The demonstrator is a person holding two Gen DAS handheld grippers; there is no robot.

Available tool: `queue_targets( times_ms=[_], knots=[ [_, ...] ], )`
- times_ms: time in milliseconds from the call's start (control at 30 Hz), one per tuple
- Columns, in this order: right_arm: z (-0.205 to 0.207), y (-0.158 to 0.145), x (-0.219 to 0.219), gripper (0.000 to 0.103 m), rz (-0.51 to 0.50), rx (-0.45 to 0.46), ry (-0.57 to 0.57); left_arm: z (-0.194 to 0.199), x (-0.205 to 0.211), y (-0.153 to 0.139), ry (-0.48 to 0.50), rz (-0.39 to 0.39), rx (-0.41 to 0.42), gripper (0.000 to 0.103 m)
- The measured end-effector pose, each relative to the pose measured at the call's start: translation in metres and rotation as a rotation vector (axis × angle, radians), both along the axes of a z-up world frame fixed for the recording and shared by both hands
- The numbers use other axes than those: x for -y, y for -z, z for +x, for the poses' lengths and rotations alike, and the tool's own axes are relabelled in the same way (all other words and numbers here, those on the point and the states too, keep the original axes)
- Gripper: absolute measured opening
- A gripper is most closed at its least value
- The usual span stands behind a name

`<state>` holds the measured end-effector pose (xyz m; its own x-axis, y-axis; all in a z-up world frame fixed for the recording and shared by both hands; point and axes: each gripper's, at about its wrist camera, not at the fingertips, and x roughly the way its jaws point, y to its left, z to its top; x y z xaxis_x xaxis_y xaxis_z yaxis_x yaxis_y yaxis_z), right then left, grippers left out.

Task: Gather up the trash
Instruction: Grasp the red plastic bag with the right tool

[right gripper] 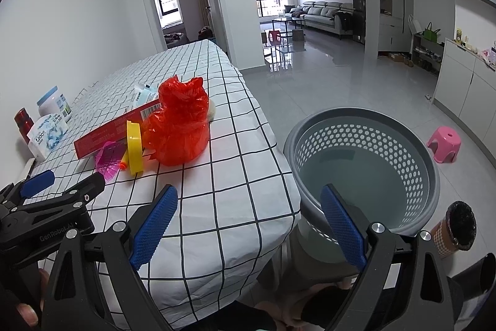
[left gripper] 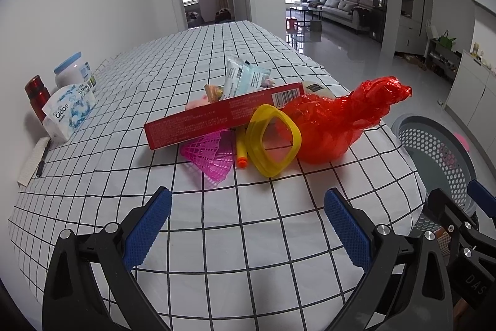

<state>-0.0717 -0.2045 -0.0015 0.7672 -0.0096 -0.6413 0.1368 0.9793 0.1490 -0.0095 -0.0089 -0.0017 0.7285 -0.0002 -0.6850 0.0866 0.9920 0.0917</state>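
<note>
A pile of trash lies on the checked tablecloth (left gripper: 217,238): a crumpled red plastic bag (left gripper: 334,120), a long red box (left gripper: 223,117), a yellow ring (left gripper: 272,141), a pink mesh piece (left gripper: 210,154), an orange-tipped dart (left gripper: 241,152) and pale wrappers (left gripper: 245,79). My left gripper (left gripper: 248,207) is open and empty, over the cloth just short of the pile. My right gripper (right gripper: 248,207) is open and empty at the table's edge, beside the grey perforated basket (right gripper: 403,126). The bag (right gripper: 178,126) and box (right gripper: 114,132) also show in the right wrist view.
At the table's left edge by the wall stand a red bottle (left gripper: 37,96), a white jar (left gripper: 74,73), a tissue pack (left gripper: 69,110) and a notepad with pen (left gripper: 34,162). On the floor are a pink stool (right gripper: 443,143) and a cup (right gripper: 457,230).
</note>
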Motion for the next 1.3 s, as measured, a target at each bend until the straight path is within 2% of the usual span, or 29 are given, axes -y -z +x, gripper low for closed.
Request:
queue_targets(
  times_ms=[433, 633, 800, 1067, 1300],
  knots=[
    [0.016, 0.008, -0.007, 0.089, 0.023, -0.009, -0.073, 0.016, -0.031, 0.006, -0.089, 0.005, 0.002, 0.097],
    [0.04, 0.01, -0.013, 0.089, 0.073, -0.011, -0.133, 0.029, -0.043, 0.009, -0.135, 0.003, 0.007, 0.097],
    [0.064, 0.008, -0.022, 0.089, 0.052, 0.001, -0.158, 0.043, -0.051, 0.009, -0.154, -0.002, 0.012, 0.097],
    [0.106, 0.01, -0.023, 0.089, 0.135, -0.032, -0.191, 0.057, -0.06, 0.013, -0.173, -0.02, 0.006, 0.097],
    [0.127, 0.011, -0.032, 0.089, 0.124, -0.036, -0.205, 0.062, -0.065, 0.019, -0.185, -0.024, -0.012, 0.097]
  ],
)
